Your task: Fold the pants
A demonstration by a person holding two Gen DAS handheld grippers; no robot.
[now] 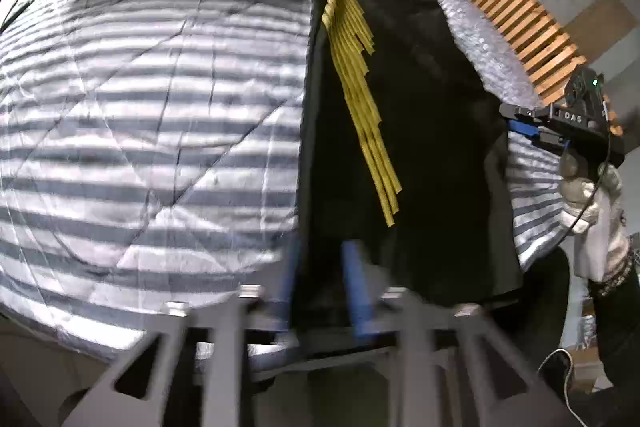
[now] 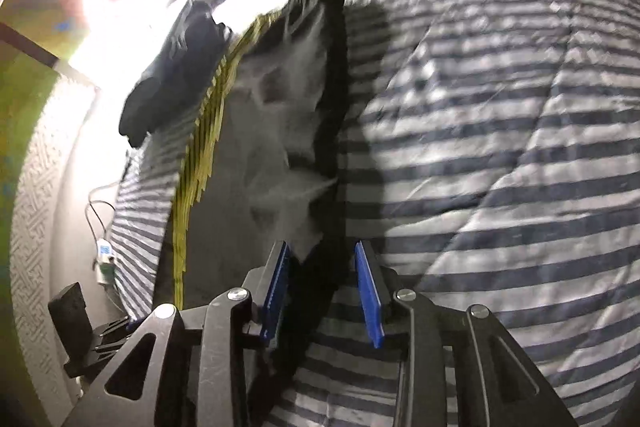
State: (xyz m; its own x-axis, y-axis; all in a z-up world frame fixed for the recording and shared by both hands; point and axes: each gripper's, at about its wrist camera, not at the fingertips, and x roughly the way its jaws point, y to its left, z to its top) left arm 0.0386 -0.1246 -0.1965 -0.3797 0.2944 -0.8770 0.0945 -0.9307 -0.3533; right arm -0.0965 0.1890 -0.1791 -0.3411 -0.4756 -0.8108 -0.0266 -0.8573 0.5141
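Black pants point(image 1: 420, 147) lie flat on the striped quilt point(image 1: 140, 107), right of centre in the left view. Left hand-held gripper point(image 1: 320, 287): blue pads nearly together, the near pants edge between them; blur hides whether they pinch. Right hand-held gripper point(image 2: 322, 291): pads apart, straddling the dark edge. Judgement: pinch both corners fully before lifting, keeping the edges level.
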